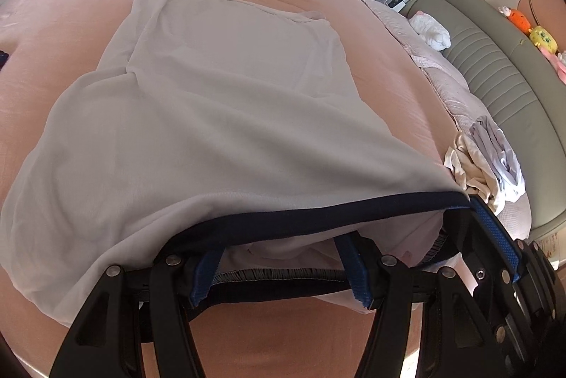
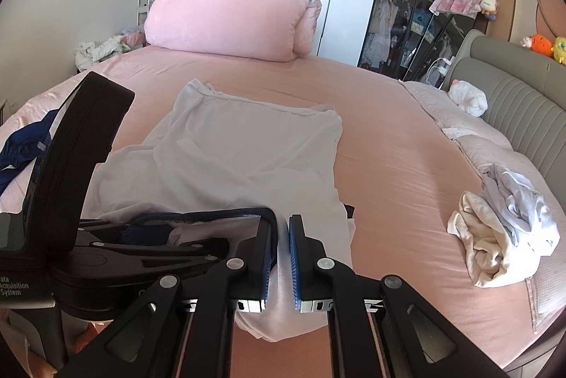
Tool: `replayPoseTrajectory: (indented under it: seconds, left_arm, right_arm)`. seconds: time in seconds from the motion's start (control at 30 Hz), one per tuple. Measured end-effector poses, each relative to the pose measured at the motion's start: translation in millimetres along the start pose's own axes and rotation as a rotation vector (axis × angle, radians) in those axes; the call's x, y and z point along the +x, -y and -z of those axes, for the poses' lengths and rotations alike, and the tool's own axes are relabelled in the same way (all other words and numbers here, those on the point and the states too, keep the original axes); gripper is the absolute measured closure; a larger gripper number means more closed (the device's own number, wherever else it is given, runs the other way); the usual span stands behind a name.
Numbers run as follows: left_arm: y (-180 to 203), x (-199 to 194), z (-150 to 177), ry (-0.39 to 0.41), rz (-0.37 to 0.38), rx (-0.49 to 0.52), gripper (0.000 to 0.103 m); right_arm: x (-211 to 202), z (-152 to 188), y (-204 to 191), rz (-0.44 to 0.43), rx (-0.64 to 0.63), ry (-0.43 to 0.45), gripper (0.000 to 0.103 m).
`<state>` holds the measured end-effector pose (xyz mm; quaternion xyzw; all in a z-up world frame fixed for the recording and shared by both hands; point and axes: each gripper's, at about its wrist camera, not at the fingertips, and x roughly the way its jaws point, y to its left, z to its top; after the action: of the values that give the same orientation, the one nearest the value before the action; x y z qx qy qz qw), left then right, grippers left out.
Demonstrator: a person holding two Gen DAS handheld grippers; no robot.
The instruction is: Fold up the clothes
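Right gripper (image 2: 280, 257) pinches white shirt (image 2: 247, 148) near hem; left gripper (image 1: 283, 275) spread apart inside navy collar (image 1: 318, 218); hem may slip out.

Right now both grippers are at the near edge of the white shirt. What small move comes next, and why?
Probably lift both grippers together and carry the navy-trimmed edge toward the far hem. The right gripper is pinched on the shirt, the left gripper has the edge draped over its open jaws, and the far half lies flat on the bed, ready to be folded over.
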<state>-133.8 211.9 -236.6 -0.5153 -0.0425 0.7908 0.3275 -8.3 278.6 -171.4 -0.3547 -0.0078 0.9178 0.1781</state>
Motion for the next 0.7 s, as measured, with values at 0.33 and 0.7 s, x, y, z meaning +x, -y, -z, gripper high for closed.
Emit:
replayPoseTrajectory:
  seconds: [0.33, 0.7]
  left_arm:
    - [-10, -6, -12, 0.031, 0.001, -0.016, 0.044]
    - [-3, -35, -1, 0.048, -0.109, 0.254, 0.044]
  right_arm:
    - [-5, 13, 1, -0.039, 0.003, -0.059, 0.096]
    - [12, 10, -3, -0.084, -0.060, -0.116, 0.042]
